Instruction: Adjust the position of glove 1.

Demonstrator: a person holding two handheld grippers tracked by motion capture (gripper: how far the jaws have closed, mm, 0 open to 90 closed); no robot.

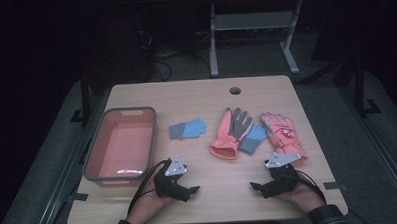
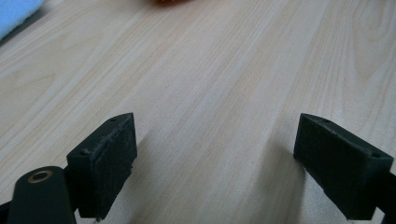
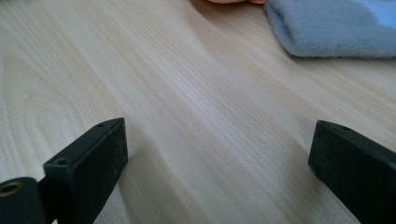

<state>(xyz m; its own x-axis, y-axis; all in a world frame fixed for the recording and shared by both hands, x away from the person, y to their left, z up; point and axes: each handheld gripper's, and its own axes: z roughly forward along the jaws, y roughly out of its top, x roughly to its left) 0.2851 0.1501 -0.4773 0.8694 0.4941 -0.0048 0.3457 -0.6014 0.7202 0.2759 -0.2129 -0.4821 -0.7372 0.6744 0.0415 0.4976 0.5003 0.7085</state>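
Wooden table (image 1: 196, 97); left gripper (image 1: 188, 191) and right gripper (image 1: 256, 187) both spread, empty; gloves (image 1: 252, 132) beyond them, tub (image 1: 120, 144) beside left gripper.

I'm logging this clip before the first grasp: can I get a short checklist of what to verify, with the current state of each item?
1. Left hand-held gripper open with nothing between the jaws: ok, bare wood between them in its own view.
2. Right hand-held gripper open with nothing held: ok, the same in its view.
3. Gloves within sight on the table: ok; small blue glove, orange and grey glove, blue-grey glove and pink glove lie flat.
4. Gloves separated: not ok; the blue-grey one is partly under the orange and grey one.
5. Bin free to receive things: ok, it looks unfilled.
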